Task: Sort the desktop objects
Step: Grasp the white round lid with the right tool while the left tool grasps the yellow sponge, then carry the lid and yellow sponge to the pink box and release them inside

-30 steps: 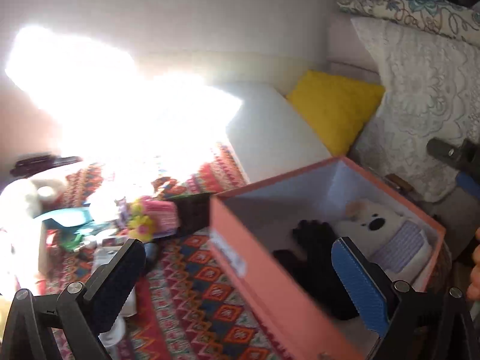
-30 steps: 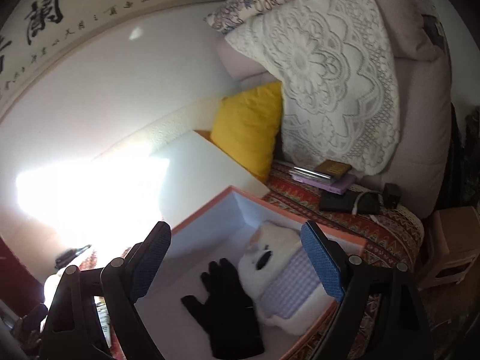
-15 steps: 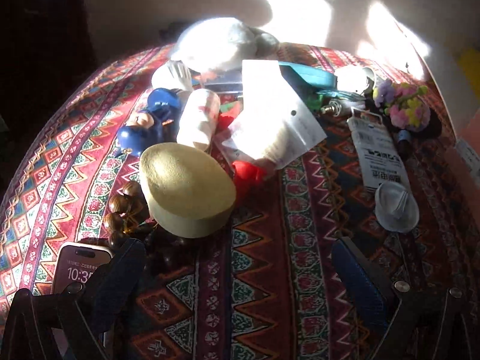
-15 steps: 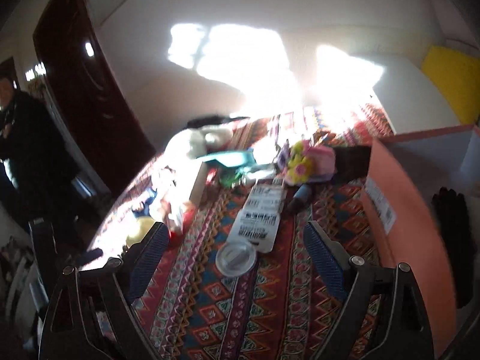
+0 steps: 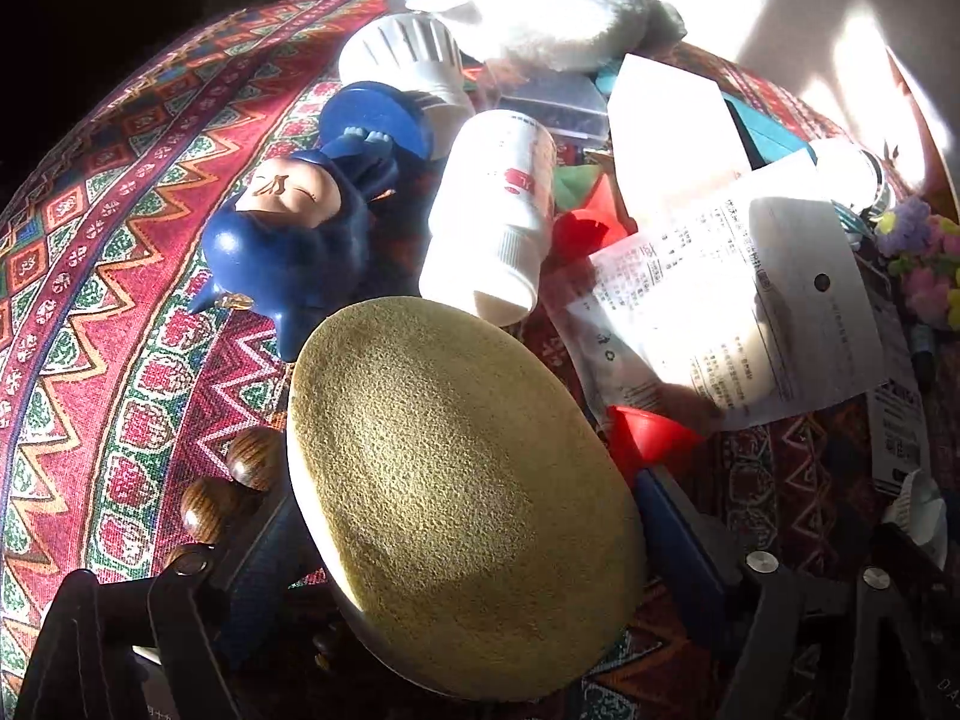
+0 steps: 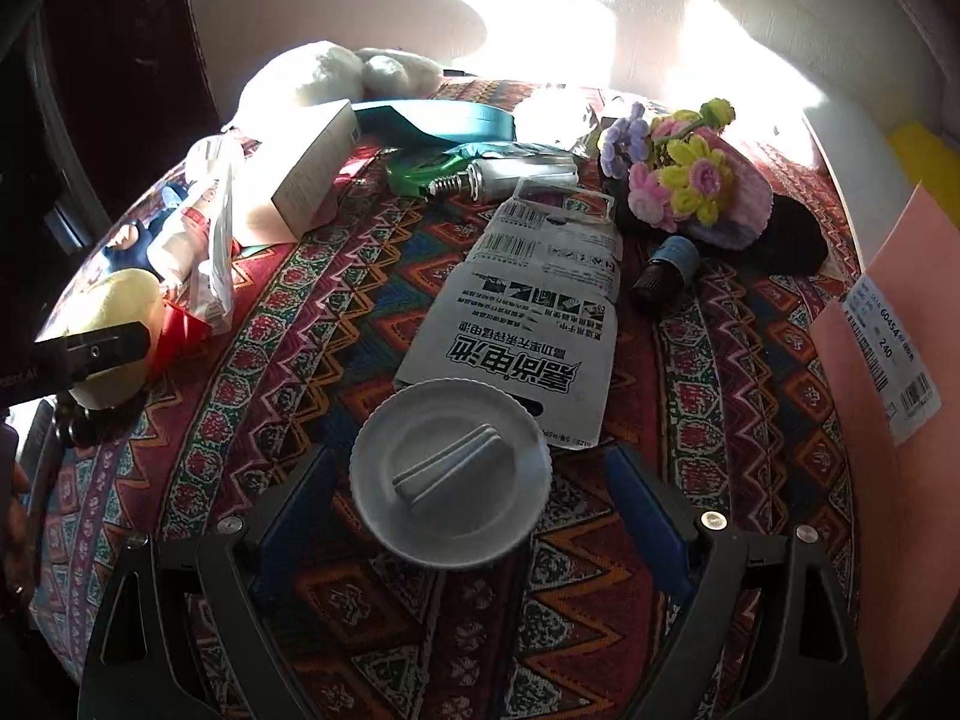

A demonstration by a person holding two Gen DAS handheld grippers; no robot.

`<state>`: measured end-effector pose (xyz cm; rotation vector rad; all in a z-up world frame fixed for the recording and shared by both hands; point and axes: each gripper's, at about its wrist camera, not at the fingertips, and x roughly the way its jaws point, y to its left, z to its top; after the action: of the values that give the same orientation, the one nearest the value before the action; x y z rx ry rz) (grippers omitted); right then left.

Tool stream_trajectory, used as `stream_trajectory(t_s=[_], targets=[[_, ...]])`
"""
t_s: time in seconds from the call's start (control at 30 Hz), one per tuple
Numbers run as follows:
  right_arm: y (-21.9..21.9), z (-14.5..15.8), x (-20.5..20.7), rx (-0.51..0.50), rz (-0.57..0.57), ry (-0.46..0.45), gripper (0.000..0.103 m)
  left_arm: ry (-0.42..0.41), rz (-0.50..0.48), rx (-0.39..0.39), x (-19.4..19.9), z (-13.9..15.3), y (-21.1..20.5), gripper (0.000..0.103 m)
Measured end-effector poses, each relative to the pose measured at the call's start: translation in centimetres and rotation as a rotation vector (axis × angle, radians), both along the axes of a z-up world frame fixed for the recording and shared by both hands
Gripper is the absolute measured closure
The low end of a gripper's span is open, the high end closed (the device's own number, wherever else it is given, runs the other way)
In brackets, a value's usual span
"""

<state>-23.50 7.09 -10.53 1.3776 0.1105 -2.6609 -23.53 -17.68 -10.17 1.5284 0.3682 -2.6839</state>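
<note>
A yellow oval sponge (image 5: 456, 492) lies on the patterned cloth between the open jaws of my left gripper (image 5: 474, 534); I cannot tell whether the pads touch it. It also shows in the right wrist view (image 6: 123, 324). A grey ribbed lid (image 6: 450, 471) lies between the open jaws of my right gripper (image 6: 471, 498). Behind the sponge lie a blue figurine (image 5: 294, 222), a white bottle (image 5: 498, 210) and a printed packet (image 5: 738, 306).
A battery card (image 6: 528, 312), a small dark bottle (image 6: 663, 267), a knitted flower pot (image 6: 696, 180), a light bulb (image 6: 504, 177), a carton (image 6: 306, 171) and a white plush (image 6: 324, 75) lie on the cloth. The pink box (image 6: 888, 372) stands at right. Wooden beads (image 5: 228, 486) lie beside the sponge.
Both grippers swung away from the pink box and came down over the cluttered cloth. The left now straddles the sponge, the right straddles the grey lid.
</note>
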Motion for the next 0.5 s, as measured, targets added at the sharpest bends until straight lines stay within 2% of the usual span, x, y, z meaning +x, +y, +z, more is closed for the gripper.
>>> stream_trajectory(t_s=[0.03, 0.07, 0.13, 0.27, 0.5], targets=[[-0.3, -0.1, -0.1, 0.015, 0.003, 0.003, 0.036, 0.012, -0.002, 0.014, 0.3, 0.3, 0.0, 0.024], [-0.3, -0.1, -0.2, 0.019, 0.005, 0.001, 0.037, 0.029, -0.005, 0.020, 0.7, 0.7, 0.1, 0.024], [-0.3, 0.0, -0.3, 0.019, 0.008, -0.004, 0.037, 0.072, -0.011, 0.017, 1.9, 1.9, 0.5, 0.024], [1.0, 1.4, 0.1, -0.072, 0.000, -0.003, 0.037, 0.160, -0.032, 0.007, 4.6, 4.7, 1.7, 0.024], [2.2, 5.6, 2.8, -0.141, 0.010, 0.078, 0.037, 0.273, -0.096, -0.052, 8.1, 8.4, 4.8, 0.024]])
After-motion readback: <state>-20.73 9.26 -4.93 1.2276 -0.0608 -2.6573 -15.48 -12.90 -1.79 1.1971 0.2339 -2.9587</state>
